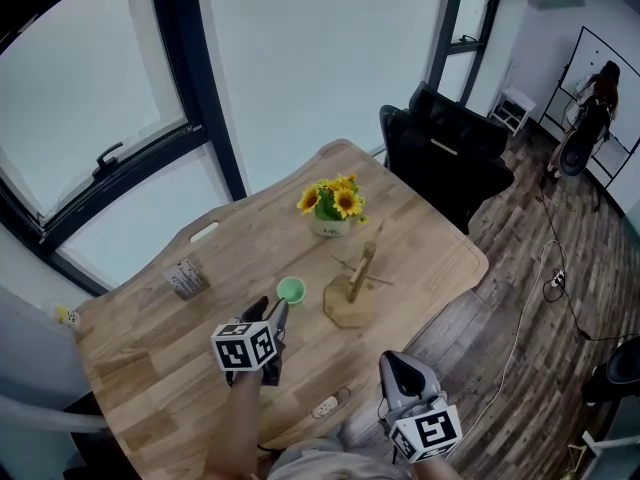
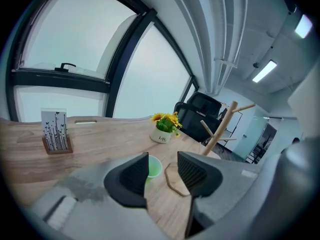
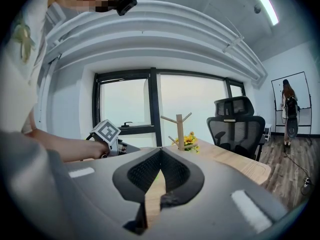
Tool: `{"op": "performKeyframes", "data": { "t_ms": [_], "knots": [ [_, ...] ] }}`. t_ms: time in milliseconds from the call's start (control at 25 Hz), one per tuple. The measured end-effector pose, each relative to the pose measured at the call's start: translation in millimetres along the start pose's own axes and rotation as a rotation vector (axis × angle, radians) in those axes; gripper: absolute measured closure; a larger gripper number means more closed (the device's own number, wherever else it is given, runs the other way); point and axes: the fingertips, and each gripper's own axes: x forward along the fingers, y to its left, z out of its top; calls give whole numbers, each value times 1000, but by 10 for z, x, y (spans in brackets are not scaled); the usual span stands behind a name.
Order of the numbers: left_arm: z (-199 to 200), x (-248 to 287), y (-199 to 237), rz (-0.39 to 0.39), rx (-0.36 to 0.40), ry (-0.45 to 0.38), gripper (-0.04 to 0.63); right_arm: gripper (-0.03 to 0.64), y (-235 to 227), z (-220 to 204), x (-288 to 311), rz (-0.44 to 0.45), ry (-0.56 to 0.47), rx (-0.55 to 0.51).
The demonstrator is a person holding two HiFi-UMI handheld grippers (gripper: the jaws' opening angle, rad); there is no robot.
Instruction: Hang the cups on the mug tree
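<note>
A small green cup stands upright on the wooden table, left of the wooden mug tree on its hexagonal base. No cup hangs on the tree. My left gripper is open just short of the cup, which shows between its jaws in the left gripper view as the green cup; the mug tree rises to the right. My right gripper is shut and empty, low near the table's front edge. In the right gripper view the mug tree stands far ahead.
A pot of sunflowers stands behind the tree. A card holder sits at the table's left and a small white object near the front edge. A black office chair is beyond the table, and a person stands far right.
</note>
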Motion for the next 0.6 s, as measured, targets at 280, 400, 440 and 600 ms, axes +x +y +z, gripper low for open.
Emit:
{"op": "performKeyframes", "data": {
  "t_ms": [280,400,440,600],
  "knots": [
    [-101,225,187,-5,-54,56,417,617,-61,-93,113,-3,36,9],
    [-164,323,248,-18,-105,80,417,617,-97,-109,162,-10,43,13],
    [-190,359,267,-28,-132,89,417,617,-108,-115,180,-11,46,14],
    [-222,468,335,-55,-213,107,417,617,-127,-153,246,-13,54,18]
  ]
}}
